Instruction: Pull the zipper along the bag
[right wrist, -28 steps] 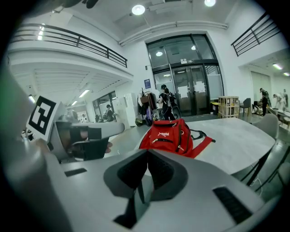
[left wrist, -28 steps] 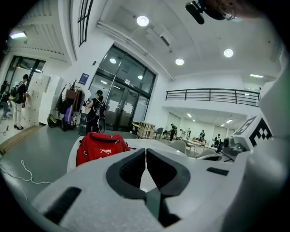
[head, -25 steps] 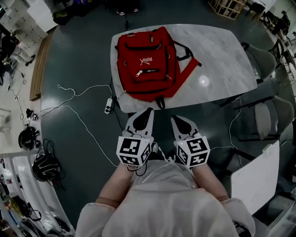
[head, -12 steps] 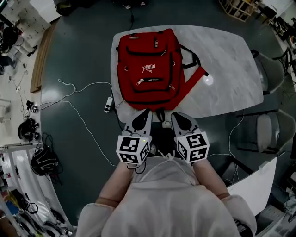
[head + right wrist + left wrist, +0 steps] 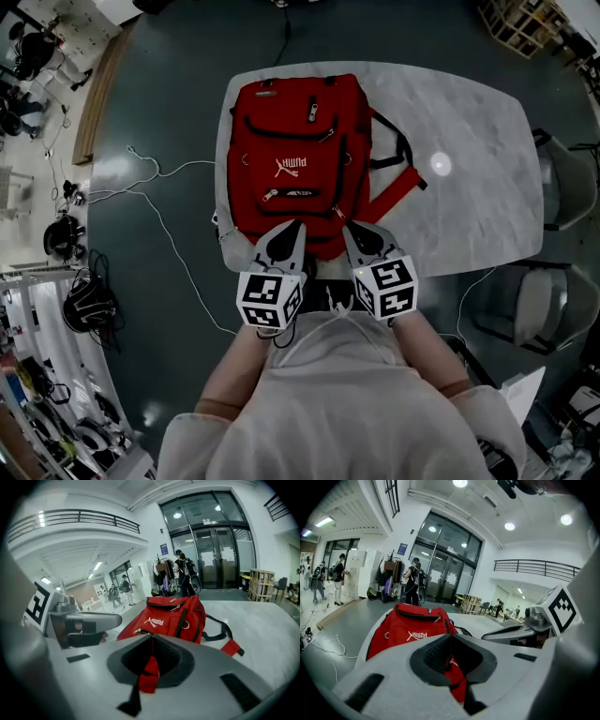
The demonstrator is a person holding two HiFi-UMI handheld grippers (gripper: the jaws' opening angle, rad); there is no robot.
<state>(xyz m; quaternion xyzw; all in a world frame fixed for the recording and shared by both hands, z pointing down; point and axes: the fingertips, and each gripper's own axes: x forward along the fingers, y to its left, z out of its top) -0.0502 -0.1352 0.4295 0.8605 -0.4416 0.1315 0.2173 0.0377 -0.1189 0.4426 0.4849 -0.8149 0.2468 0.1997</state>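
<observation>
As left tool (image 5: 296,227) and right tool (image 5: 348,230) hover closed and empty at the bag's (image 5: 298,141) six o'clock edge, I judge this the approach; next, open onto a zipper pull (image 5: 270,195).

I have the backpack (image 5: 295,159) lying on the left half of the worktop (image 5: 469,159), its straps (image 5: 398,178) trailing right. My left gripper (image 5: 292,228) and right gripper (image 5: 355,232) sit side by side over its near edge. Two chairs (image 5: 534,305) stand right of the worktop. A cable (image 5: 169,244) crosses the floor (image 5: 150,112) on the left.
</observation>
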